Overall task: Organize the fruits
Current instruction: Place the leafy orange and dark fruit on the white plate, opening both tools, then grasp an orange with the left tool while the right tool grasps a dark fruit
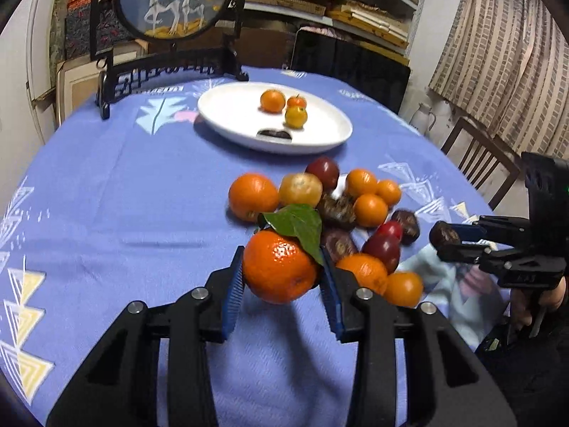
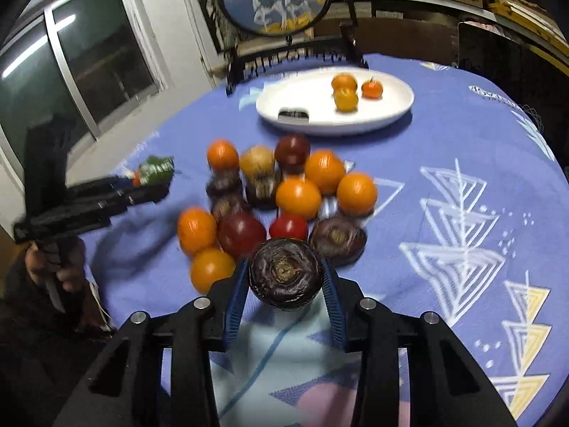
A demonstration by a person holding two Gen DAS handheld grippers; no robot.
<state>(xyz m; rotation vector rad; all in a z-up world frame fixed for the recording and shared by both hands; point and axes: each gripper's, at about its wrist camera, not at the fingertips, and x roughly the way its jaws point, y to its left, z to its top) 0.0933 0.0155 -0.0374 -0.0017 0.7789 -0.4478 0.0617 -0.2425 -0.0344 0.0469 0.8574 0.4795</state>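
Note:
My left gripper point(image 1: 282, 274) is shut on an orange mandarin with a green leaf point(image 1: 279, 270) and holds it above the blue cloth, near the fruit pile point(image 1: 341, 210). My right gripper point(image 2: 284, 279) is shut on a dark brown water chestnut point(image 2: 284, 274), at the near edge of the pile point(image 2: 284, 195). The pile holds several mandarins, red plums and dark chestnuts. A white oval plate point(image 1: 231, 106) beyond the pile holds three small orange fruits; it also shows in the right wrist view point(image 2: 309, 96). Each gripper shows in the other's view: the right one point(image 1: 448, 242), the left one point(image 2: 153, 181).
A round table with a blue patterned cloth point(image 1: 124, 195) carries everything. A black framed round screen with deer point(image 1: 170, 3) stands at the back edge behind the plate. A wooden chair point(image 1: 476, 156) and a curtain are to the right, a window point(image 2: 71, 64) to the left.

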